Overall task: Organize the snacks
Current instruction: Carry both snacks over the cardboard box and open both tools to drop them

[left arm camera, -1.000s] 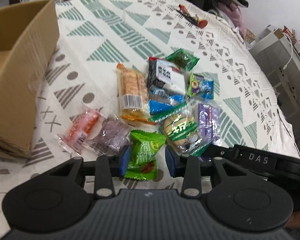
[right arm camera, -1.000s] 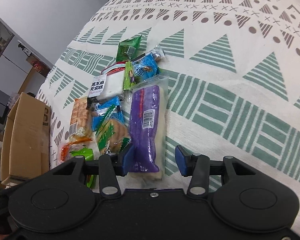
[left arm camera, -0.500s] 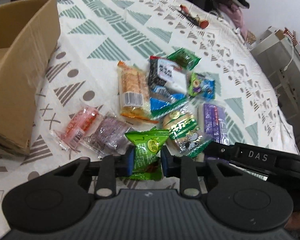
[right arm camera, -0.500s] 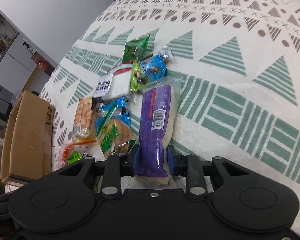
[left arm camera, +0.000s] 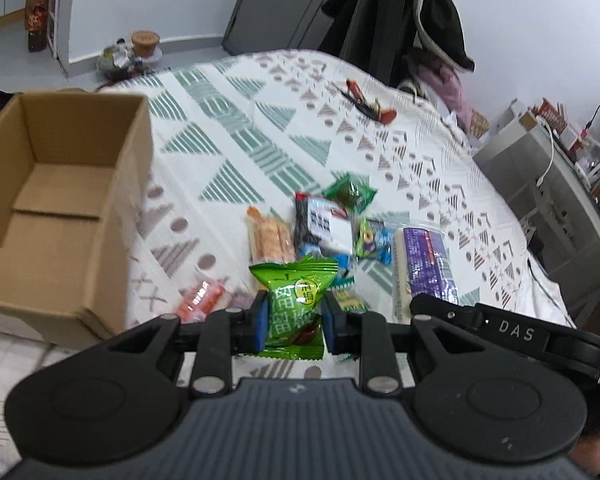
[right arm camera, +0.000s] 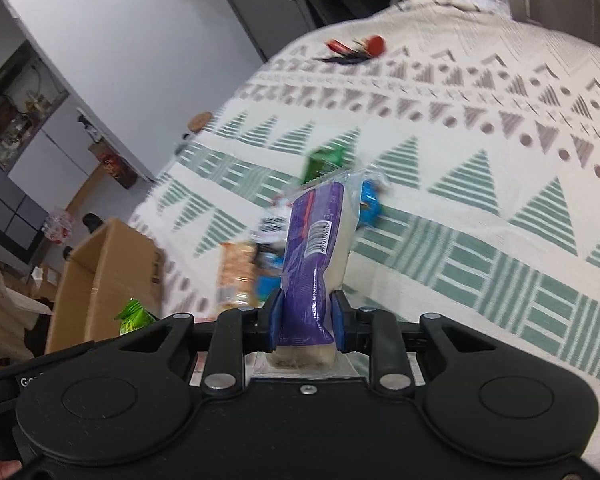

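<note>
My left gripper (left arm camera: 294,320) is shut on a green snack packet (left arm camera: 296,300) and holds it above the bed. My right gripper (right arm camera: 307,322) is shut on a long purple-and-white snack pack (right arm camera: 318,256), lifted clear of the cloth. That purple pack (left arm camera: 424,268) and the right gripper's arm (left arm camera: 512,332) also show in the left wrist view. The green packet (right arm camera: 134,316) shows at the left of the right wrist view. An open cardboard box (left arm camera: 56,208) stands at the left, seen also in the right wrist view (right arm camera: 100,276). Other snacks lie in a pile (left arm camera: 320,228).
The pile holds an orange cracker pack (left arm camera: 270,240), a black-and-white pack (left arm camera: 320,220), a dark green packet (left arm camera: 350,192), a blue packet (left arm camera: 374,240) and a red pack (left arm camera: 202,300). Small red and black items (left arm camera: 368,104) lie far back. A grey cabinet (left arm camera: 548,184) stands at the right.
Both grippers closed on their snacks and lifted them off the bed. The views have tilted up, and the box's inside has come into sight.
</note>
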Demonstrator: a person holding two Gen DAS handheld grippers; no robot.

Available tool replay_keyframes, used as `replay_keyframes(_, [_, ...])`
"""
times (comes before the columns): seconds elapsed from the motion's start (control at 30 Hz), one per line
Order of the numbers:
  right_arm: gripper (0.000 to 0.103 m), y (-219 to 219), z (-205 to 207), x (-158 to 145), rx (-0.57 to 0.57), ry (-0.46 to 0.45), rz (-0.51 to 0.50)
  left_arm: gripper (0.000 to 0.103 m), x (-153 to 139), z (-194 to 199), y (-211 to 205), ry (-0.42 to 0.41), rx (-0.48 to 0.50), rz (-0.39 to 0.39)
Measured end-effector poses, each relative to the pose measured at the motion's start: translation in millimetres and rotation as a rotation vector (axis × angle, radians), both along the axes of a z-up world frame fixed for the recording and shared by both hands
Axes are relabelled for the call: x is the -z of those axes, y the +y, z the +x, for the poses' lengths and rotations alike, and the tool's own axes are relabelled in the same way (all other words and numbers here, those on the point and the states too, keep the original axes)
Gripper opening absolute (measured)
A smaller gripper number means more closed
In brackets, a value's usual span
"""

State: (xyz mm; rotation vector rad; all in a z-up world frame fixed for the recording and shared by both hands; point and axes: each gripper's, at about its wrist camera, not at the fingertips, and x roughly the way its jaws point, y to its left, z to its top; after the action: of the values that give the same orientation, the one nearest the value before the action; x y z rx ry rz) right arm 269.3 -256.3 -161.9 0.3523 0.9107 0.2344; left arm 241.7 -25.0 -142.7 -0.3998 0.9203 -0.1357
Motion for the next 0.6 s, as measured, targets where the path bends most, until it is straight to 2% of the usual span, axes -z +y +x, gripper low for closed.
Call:
replay_keyframes(0.23, [0.024,37.5,-7.3,-20.3,-0.046,-0.047,0.015,0.026,-26.2,-9.3,36.6,-0.049,-0.047,0.015])
replay_keyframes(0.6, [0.024,98.6,-12.9,-41.3,-0.106,-0.089,0.027,0.026,-42.0,-20.4,101.3,-0.075,-0.134,0.015])
